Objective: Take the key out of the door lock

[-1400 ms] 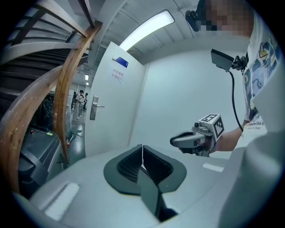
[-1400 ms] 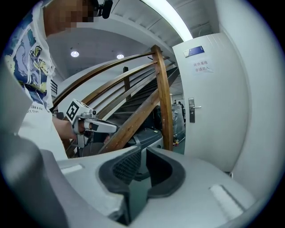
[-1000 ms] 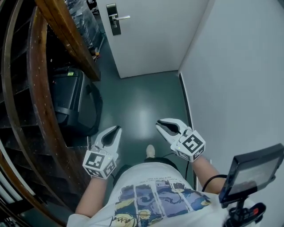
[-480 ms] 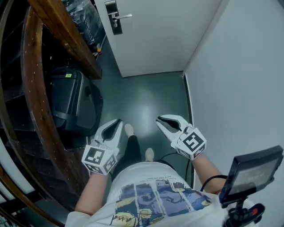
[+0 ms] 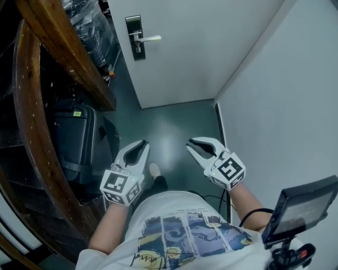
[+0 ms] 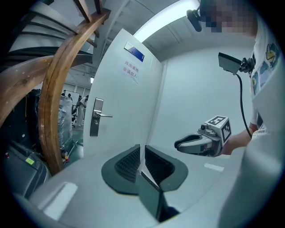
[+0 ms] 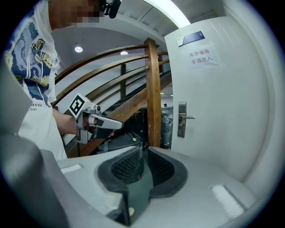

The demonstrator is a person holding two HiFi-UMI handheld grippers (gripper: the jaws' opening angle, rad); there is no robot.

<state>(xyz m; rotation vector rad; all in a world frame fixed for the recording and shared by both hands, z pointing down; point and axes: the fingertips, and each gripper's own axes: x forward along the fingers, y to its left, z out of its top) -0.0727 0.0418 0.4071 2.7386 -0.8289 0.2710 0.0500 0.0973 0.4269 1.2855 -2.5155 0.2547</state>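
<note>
Lock (image 5: 136, 38) far beyond hand-held grippers (image 5: 141, 144) (image 5: 189, 147); opening, seemingly empty.

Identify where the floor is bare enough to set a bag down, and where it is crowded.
Bare: the green floor strip between the white door, the right wall and the black case. Crowded: the left side, with the case, wooden stair rail and wrapped goods.

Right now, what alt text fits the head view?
Seen from above, a person holds the left gripper and right gripper, empty, jaws just opened slightly, over a green floor, facing a white door with a lever handle; wooden stair rail at left.
</note>
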